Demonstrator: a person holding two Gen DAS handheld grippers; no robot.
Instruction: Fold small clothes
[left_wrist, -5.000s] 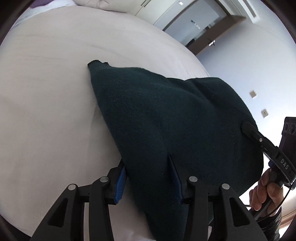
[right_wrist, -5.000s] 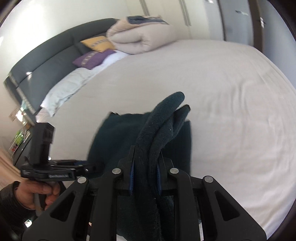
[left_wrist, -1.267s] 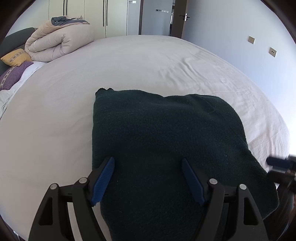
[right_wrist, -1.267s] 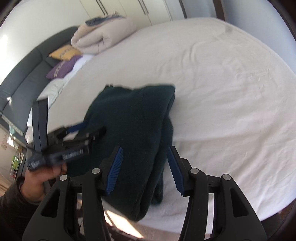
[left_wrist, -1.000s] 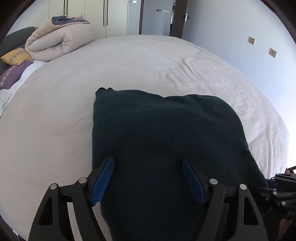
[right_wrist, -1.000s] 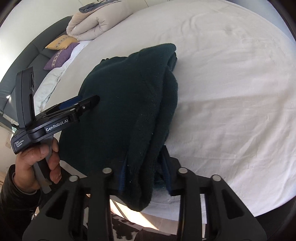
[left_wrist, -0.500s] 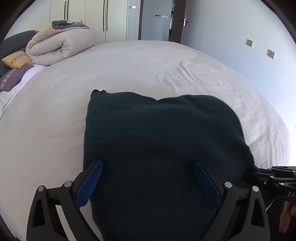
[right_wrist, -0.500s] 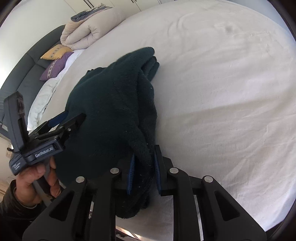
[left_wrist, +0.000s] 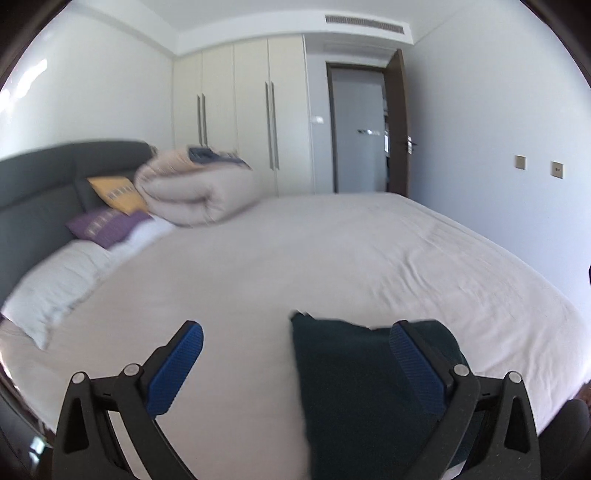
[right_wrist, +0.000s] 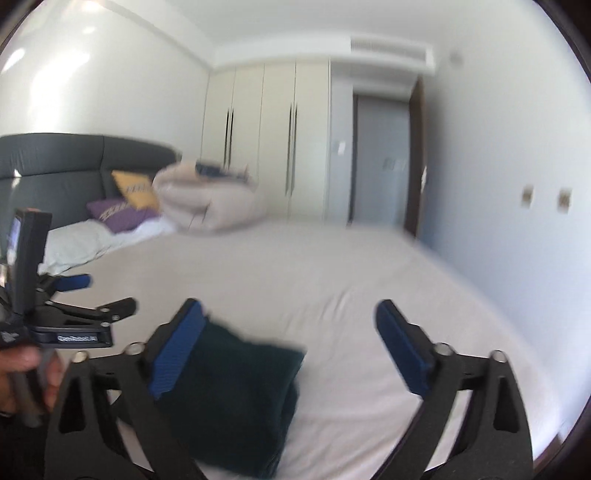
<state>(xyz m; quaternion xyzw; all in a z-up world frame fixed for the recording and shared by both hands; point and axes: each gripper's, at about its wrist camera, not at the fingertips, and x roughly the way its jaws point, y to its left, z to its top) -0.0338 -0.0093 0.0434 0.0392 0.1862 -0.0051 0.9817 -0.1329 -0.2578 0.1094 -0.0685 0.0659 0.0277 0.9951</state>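
Note:
A dark green folded garment (left_wrist: 362, 391) lies on the white bed near its front edge; it also shows in the right wrist view (right_wrist: 236, 398). My left gripper (left_wrist: 295, 362) is open and empty, raised above the bed, its right finger over the garment's upper part. My right gripper (right_wrist: 290, 343) is open and empty, lifted off the garment, which lies low left under its left finger. The left gripper shows in the right wrist view at the far left (right_wrist: 92, 299), held by a hand.
The white bed sheet (left_wrist: 332, 251) stretches ahead. A rolled beige duvet (left_wrist: 192, 192), yellow and purple cushions (left_wrist: 114, 192) and a white pillow (left_wrist: 55, 280) sit by the dark headboard. Wardrobes and a door stand behind.
My right gripper has let go of the garment and opened. Both grippers have lifted and tilted up, so the room now fills the views. The garment lies folded on the bed.

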